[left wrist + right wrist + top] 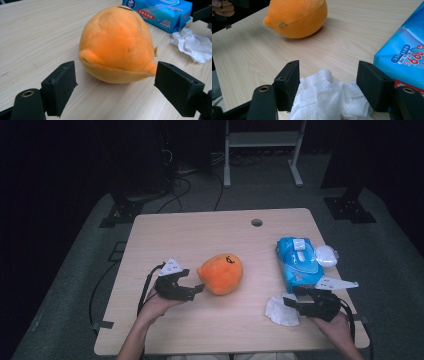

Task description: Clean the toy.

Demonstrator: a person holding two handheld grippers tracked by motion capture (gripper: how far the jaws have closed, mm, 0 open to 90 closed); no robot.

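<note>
An orange round plush toy lies at the middle of the wooden table. My left gripper is level at its left side, open. Its jaws stand on either side of the toy's near end, and the pads are apart from it. A crumpled white wipe lies near the front right. My right gripper is open, its jaws straddling the wipe without pressing it. A blue pack of wet wipes lies behind the wipe.
A white rounded lid sits beside the pack at the table's right edge. A round cable hole is near the far edge. Beyond the table stand a white metal frame and dark stands with cables on the floor.
</note>
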